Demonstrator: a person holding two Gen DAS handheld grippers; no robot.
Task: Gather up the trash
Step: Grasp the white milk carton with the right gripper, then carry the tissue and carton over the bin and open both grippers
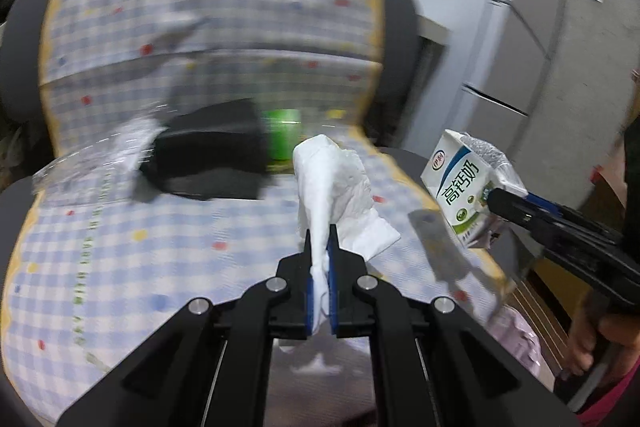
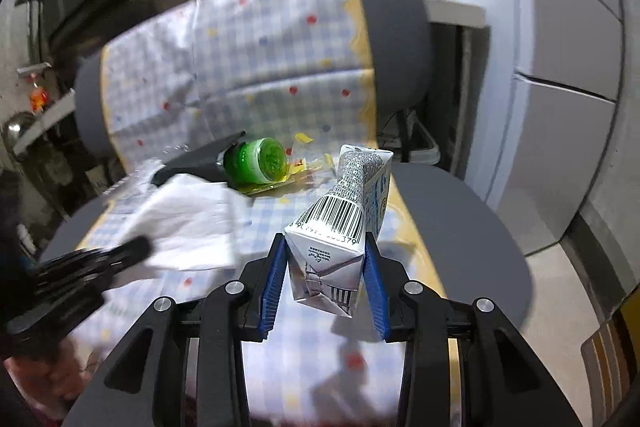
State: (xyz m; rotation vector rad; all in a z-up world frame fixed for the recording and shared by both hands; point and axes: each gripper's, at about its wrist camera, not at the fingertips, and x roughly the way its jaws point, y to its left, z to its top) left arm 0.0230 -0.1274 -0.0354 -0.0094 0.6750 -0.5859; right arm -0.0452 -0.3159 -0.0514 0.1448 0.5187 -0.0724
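My left gripper (image 1: pixel 320 247) has its jaws pressed together on a white tissue (image 1: pixel 332 183), which stands up out of the pads and fans open above the chair (image 1: pixel 120 247) seat. From the right wrist view that same tissue (image 2: pixel 188 223) shows at the left, blurred, with the dark tip of my left gripper (image 2: pixel 136 247) on it.

My right gripper (image 2: pixel 324 267) pinches a crushed milk carton (image 2: pixel 340 227) by its near end; both blue pads lie against its sides, and the barcode face looks up. The carton's far end points away over the seat. In the left wrist view the carton (image 1: pixel 468 187) hangs at the right edge of the seat, gripped by my right gripper (image 1: pixel 496 199).

The chair wears a checked cover with coloured dots. Far back on the seat, against the backrest, lie a green lid (image 2: pixel 260 163), a yellow wrapper (image 2: pixel 296 171) just right of it, a black thing (image 1: pixel 212 155) to its left, and crinkled clear plastic (image 1: pixel 112 151) further left. None of these is touched.
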